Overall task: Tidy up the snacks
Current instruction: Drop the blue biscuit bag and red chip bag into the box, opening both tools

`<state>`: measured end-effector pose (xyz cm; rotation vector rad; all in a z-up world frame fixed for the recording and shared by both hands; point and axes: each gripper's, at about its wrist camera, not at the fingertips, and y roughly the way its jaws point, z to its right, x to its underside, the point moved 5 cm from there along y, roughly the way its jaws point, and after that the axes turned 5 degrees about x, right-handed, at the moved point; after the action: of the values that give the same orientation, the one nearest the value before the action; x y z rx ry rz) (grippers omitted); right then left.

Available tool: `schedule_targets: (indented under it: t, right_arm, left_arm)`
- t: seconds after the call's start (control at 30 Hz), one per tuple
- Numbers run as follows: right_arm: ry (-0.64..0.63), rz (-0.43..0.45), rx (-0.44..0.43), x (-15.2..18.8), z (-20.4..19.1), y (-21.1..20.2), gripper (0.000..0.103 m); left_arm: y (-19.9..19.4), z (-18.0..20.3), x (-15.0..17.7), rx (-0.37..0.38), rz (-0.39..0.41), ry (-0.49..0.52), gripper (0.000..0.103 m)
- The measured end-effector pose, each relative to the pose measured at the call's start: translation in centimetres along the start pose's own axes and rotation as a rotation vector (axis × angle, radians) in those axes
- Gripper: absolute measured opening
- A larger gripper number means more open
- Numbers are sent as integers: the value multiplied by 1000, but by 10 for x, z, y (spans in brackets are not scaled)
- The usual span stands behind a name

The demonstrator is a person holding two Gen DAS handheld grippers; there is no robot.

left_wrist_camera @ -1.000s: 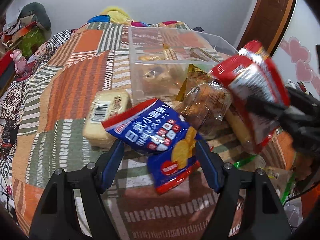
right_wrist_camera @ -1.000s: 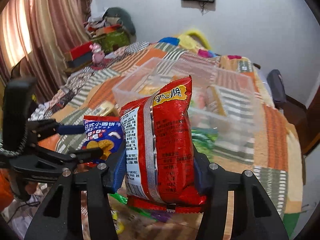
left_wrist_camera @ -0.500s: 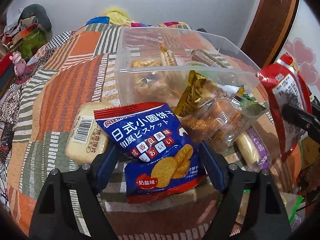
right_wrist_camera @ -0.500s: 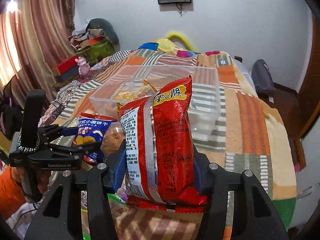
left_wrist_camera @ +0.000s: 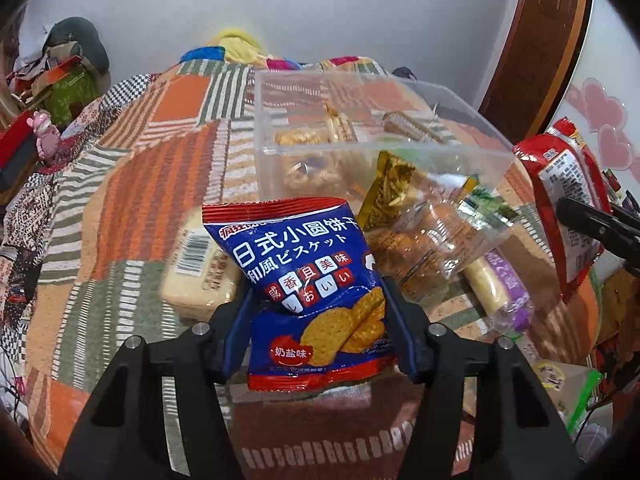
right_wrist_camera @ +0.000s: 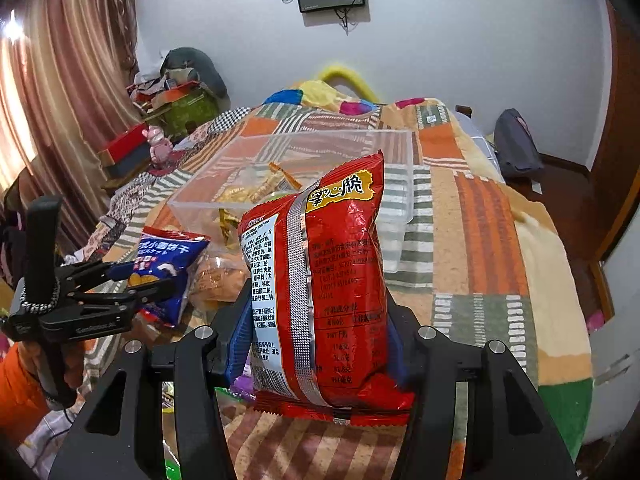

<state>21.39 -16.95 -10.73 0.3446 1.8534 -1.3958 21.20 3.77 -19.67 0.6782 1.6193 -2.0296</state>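
My left gripper (left_wrist_camera: 318, 312) is shut on a blue biscuit bag (left_wrist_camera: 304, 276) and holds it upright above the patchwork bed, just in front of the clear plastic bin (left_wrist_camera: 384, 148). The bag also shows in the right wrist view (right_wrist_camera: 168, 264). My right gripper (right_wrist_camera: 316, 320) is shut on a red snack bag (right_wrist_camera: 328, 280), held upright to the right of the bin (right_wrist_camera: 400, 200); that bag shows at the right edge of the left wrist view (left_wrist_camera: 568, 200). The bin holds several wrapped snacks.
Loose snacks lie on the bed before the bin: a pale cake pack (left_wrist_camera: 200, 276), a clear bag of brown pastries (left_wrist_camera: 424, 256), a purple-wrapped bar (left_wrist_camera: 500, 288), a gold packet (left_wrist_camera: 388, 192). A pink toy (left_wrist_camera: 44, 136) and boxes stand at the left. A wooden door (left_wrist_camera: 536, 40) is at the right.
My left gripper has lifted the blue bag and brought it upright, closer to the bin. My right gripper has carried the red bag to the right and higher.
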Motion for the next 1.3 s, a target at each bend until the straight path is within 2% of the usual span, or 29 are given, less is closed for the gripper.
schedule_targets:
  t: [0.33,0.6,0.77,1.0,1.3]
  right_arm:
    - [18,80,8,-26,8,-14,51]
    - [32,138,24,-56,12,-12,51]
    - [39,152,25,-73,11,-1,51]
    - [38,157,34,-90,7,23,51]
    - [38,75,27,-91,5,71,51]
  left_arm:
    - [-51,16,-32,20,120,45,59]
    - [-57,30,-78,46,191,54,59]
    - [-50,33,-104,67,203,55,59]
    - [-26,31,-128,32,202,82,59]
    - [33,14,-140,34,122,33,59]
